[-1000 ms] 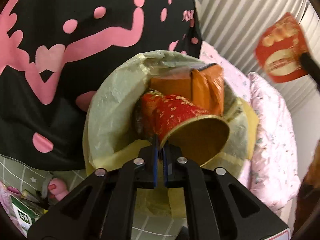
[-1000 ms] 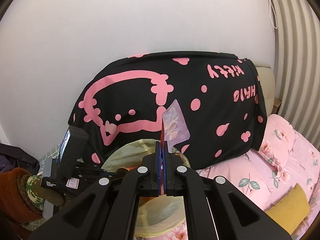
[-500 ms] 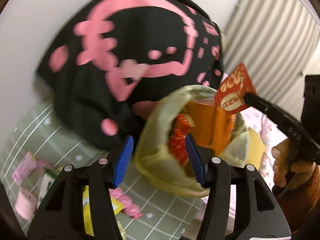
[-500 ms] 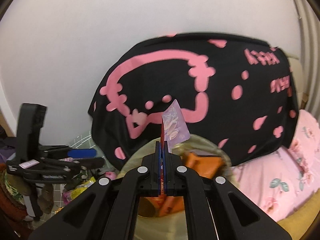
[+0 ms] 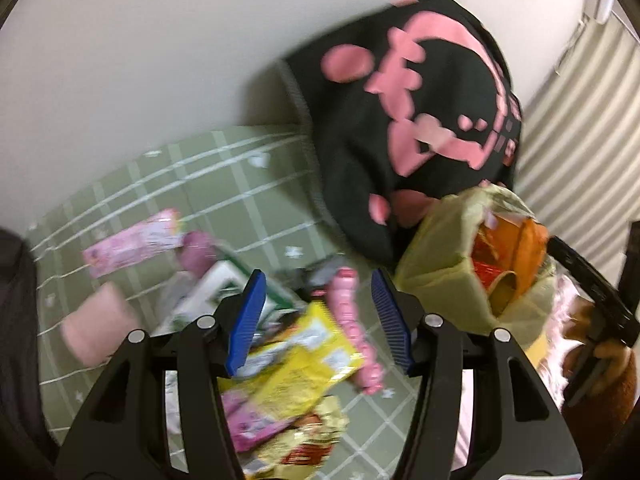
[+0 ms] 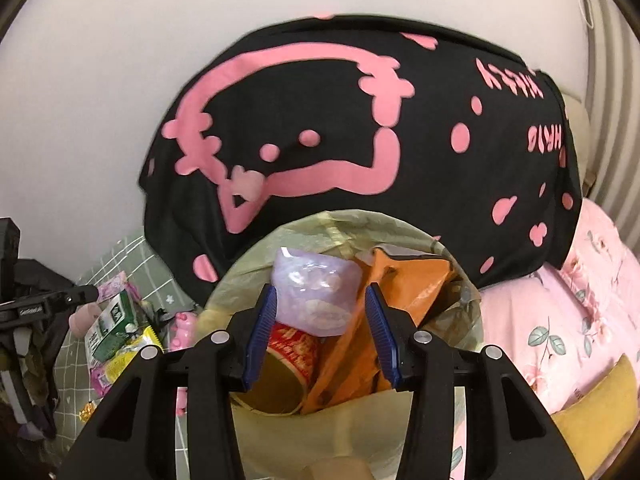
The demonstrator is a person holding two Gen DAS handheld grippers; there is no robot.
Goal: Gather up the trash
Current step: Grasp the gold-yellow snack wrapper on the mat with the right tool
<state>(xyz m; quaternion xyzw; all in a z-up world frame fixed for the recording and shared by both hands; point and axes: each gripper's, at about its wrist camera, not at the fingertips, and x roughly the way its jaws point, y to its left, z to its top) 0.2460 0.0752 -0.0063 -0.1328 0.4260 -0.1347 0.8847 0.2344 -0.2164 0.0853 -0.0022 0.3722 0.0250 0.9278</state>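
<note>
hand-held gripper (image 6: pixel 320 336): black frame | blue ribbed pads | silver screws | brown fuzzy sleeve (image 5: pixel 618 380)

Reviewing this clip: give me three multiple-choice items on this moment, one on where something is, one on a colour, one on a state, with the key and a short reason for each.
1. Where does the pale purple wrapper lie?
A. in the bin bag
B. on the green mat
C. on the pink bedding

2. What colour is the flat packet on the mat just ahead of the left gripper?
A. blue
B. yellow
C. white

3. How does the right gripper stand?
A. shut on the wrapper
B. shut on nothing
C. open, pads touching nothing

Key: 1 A, it rests on the trash inside the yellow-green bin bag. 2 B, the packet is bright yellow. 3 C, its jaws have just been opening and the blue pads stand apart, with the wrapper lying beyond them.
</note>
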